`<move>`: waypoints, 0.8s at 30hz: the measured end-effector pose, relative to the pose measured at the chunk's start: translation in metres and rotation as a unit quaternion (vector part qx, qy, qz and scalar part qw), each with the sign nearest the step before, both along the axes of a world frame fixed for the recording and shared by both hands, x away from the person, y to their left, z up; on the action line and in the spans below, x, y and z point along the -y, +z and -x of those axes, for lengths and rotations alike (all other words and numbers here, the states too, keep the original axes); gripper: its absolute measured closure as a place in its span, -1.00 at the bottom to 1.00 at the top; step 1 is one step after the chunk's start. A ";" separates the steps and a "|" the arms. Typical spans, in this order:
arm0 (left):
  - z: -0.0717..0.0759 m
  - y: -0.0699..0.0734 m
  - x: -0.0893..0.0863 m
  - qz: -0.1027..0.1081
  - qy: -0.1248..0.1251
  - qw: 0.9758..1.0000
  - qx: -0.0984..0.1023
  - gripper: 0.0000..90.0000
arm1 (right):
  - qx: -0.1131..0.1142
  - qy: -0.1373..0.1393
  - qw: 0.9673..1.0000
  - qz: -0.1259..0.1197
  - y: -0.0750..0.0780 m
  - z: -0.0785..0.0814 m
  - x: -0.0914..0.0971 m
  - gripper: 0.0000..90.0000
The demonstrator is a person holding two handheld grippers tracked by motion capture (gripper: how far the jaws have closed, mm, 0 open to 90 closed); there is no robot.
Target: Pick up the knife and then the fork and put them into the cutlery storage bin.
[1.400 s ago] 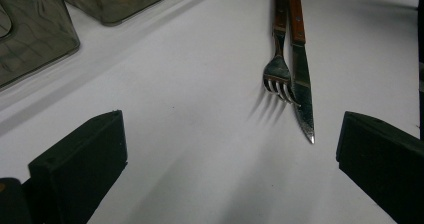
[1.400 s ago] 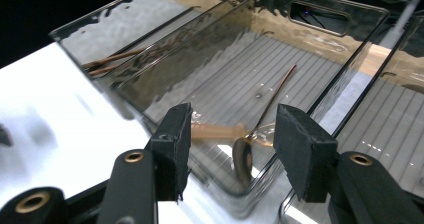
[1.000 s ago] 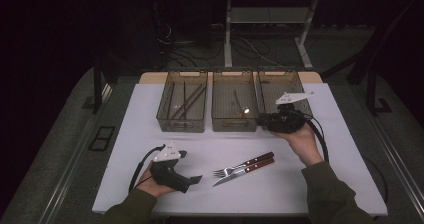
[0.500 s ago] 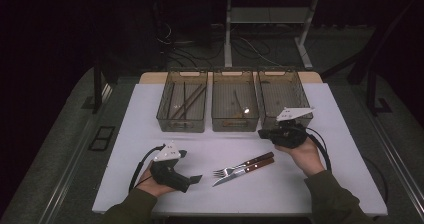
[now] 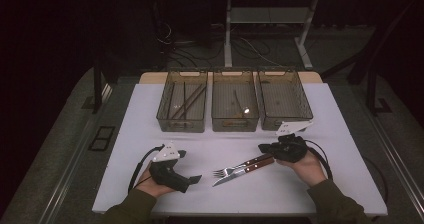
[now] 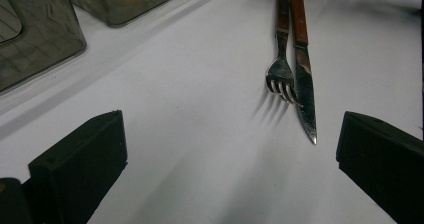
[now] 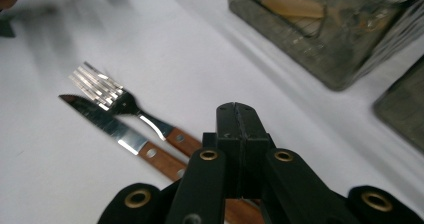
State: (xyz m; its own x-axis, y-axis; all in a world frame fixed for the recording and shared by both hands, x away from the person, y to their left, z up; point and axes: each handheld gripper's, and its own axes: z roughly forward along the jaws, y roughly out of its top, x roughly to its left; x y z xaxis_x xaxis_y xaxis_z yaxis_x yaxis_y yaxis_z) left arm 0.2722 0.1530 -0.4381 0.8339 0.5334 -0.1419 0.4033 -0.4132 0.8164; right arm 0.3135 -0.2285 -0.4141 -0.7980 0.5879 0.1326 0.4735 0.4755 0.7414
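Fork [image 5: 226, 172] and knife [image 5: 244, 170] lie side by side near the front edge of the counter [image 5: 140, 134], handles angled toward the right edge, three bins [image 5: 235, 125] lined up along the back. The right gripper [image 5: 266, 148] hovers at the handle ends, its jaws pressed fully together with nothing between them; they have just been closing, so no grab is possible yet. To do this well, it should spread the jaws first, then settle over one wooden handle alone, since the two pieces lie almost touching. The left gripper [image 5: 196, 178] rests near the front left, jaws spread wide and empty, pointing toward the tines.
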 end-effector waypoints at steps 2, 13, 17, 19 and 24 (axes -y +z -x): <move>0.000 0.000 0.000 -0.001 0.001 1.000 0.000 -1.00 | -0.002 0.007 1.000 0.002 -0.001 0.003 -0.002 1.00; 0.001 0.000 0.002 -0.005 -0.001 1.000 0.003 -1.00 | -0.021 0.031 0.999 0.016 -0.012 0.006 -0.020 1.00; 0.000 -0.001 0.002 -0.004 0.000 1.000 0.002 -1.00 | -0.025 0.039 0.999 0.026 -0.015 0.007 -0.025 1.00; 0.000 0.000 0.002 -0.003 -0.001 1.000 0.002 -1.00 | -0.025 0.044 0.998 0.038 -0.018 0.008 -0.028 1.00; 0.000 0.000 0.001 -0.001 0.001 1.000 0.002 -1.00 | -0.026 0.053 0.997 0.050 -0.022 0.009 -0.033 1.00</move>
